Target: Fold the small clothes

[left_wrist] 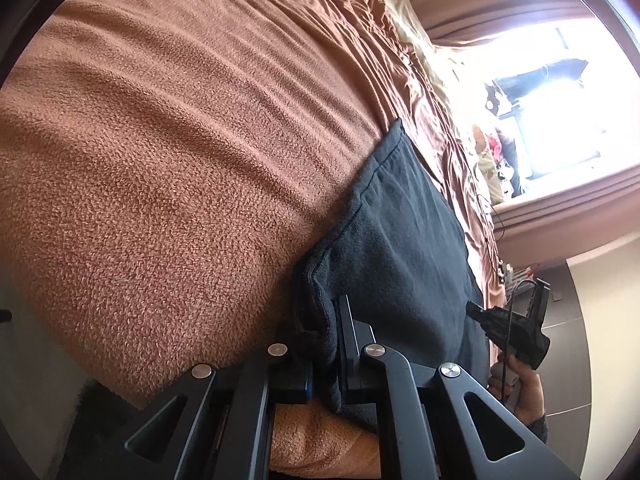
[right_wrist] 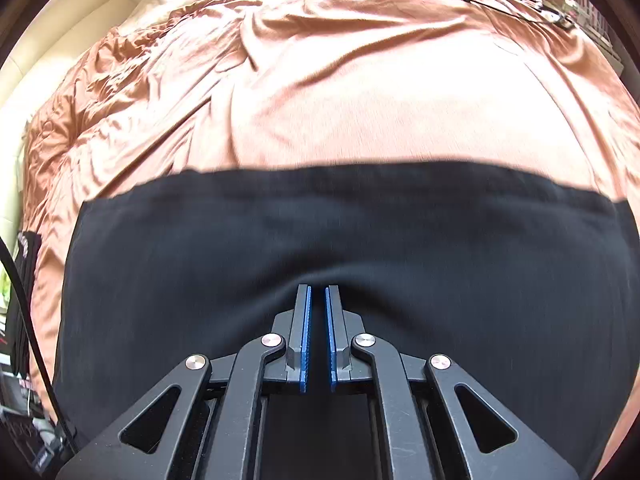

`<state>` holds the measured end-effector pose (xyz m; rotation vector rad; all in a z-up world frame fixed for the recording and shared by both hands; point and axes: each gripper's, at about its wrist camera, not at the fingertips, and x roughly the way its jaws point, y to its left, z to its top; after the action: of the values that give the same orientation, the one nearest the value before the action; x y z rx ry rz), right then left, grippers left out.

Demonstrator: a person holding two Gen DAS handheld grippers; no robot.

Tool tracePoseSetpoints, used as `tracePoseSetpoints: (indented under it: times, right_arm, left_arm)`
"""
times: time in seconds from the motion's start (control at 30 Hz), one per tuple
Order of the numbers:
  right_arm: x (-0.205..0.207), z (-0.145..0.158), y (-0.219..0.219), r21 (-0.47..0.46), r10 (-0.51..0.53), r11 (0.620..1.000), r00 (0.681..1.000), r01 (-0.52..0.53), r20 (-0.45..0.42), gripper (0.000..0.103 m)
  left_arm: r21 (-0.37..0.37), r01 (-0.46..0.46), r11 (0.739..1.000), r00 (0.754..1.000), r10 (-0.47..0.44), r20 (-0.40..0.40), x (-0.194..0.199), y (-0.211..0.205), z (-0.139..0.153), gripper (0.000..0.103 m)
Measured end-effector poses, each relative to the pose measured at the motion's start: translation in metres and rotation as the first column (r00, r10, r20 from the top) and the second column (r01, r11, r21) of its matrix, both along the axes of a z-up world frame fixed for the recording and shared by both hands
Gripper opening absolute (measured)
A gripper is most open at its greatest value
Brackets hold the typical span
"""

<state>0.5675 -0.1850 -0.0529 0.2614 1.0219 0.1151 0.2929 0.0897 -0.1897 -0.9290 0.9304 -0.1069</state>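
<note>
Left gripper [left_wrist: 320, 320]: jaws clamped on a bunched edge of the dark garment [left_wrist: 404, 240]. The fabric wraps over the tips, so the pads are mostly hidden; only a sliver of blue shows low on the left finger. From the pinch the garment runs ahead and to the right across the brown fleece blanket [left_wrist: 168, 152]. The right gripper [left_wrist: 516, 328] and the hand holding it appear far right of the left claw, partly cut off by the frame edge.

Right gripper [right_wrist: 317, 288]: blue pads [right_wrist: 306, 340] parted by a narrow gap, nothing visible between them. Tips sit at or just above the garment [right_wrist: 280, 248]; contact can't be confirmed, and the fabric is motion-blurred. The garment's far edge lies straight ahead of the claw, with rumpled satin bedding [right_wrist: 320, 80] beyond. Cable [right_wrist: 24, 312] at far left; clutter there is too small to identify.
</note>
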Motion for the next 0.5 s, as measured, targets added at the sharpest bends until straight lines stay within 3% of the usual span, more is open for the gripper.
tracePoseSetpoints:
  times: [0.3,0.5]
  right_arm:
    - [0.042,0.003,0.006,0.035,0.073,0.997,0.997,-0.074,0.019,0.004]
    - [0.028,0.016,0.011,0.055,0.117,0.991,0.992,-0.120,0.049,0.004]
  left_arm:
    - [-0.043,0.000,0.999,1.000,0.000,-0.013,0.001,0.005,-0.001,0.007]
    - [-0.140,0.014,0.990,0.999,-0.009,0.031,0.000,0.016,0.005,0.004]
